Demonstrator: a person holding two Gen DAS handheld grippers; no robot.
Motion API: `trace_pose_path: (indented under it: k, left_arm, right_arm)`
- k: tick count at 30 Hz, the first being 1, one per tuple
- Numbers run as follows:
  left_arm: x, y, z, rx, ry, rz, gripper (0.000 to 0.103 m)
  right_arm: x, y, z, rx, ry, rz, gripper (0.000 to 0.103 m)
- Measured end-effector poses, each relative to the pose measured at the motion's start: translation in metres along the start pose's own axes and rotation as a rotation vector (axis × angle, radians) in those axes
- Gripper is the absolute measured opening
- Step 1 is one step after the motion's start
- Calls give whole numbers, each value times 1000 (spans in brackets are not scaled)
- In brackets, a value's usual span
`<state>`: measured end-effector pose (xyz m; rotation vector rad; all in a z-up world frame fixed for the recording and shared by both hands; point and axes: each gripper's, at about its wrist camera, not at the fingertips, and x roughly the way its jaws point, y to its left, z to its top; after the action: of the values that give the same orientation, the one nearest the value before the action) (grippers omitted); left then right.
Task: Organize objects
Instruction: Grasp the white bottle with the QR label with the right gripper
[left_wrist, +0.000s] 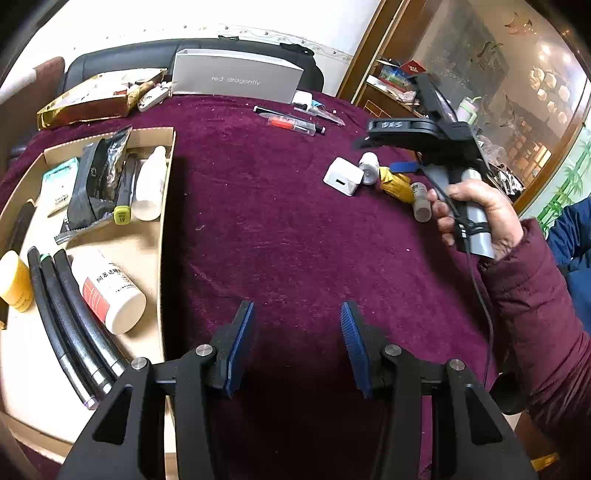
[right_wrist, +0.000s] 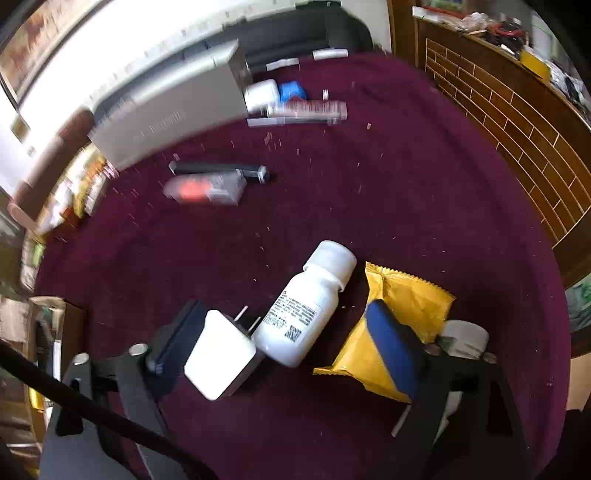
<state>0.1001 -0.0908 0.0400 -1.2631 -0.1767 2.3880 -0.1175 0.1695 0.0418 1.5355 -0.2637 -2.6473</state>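
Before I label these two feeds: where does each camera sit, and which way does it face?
Left wrist: on the left gripper, low above the maroon velvet cloth, facing the open cardboard tray; the right hand shows.
Right wrist: on the right gripper, open, looking down at a white plastic pill bottle.
Shared: white square charger plug, yellow foil sachet.

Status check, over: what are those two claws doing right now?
Left gripper open, empty, over cloth. Right gripper open, straddling white charger and white bottle. Yellow packet crowding right finger.
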Motion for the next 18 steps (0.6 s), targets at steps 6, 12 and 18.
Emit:
trace_pose_path:
  k: [6, 12, 18]
  left_arm:
    - [-2, 11, -1, -17, -6, 4, 42]
    - [-9, 18, -2, -44, -11, 9, 42]
    - [-18, 16, 8, -61, -32, 12, 42]
  right_arm:
    - [22, 8, 0, -41, 61, -77, 48]
    - [24, 2, -7, -46, 56, -80, 32]
    - [3, -11, -40, -17, 41, 3, 32]
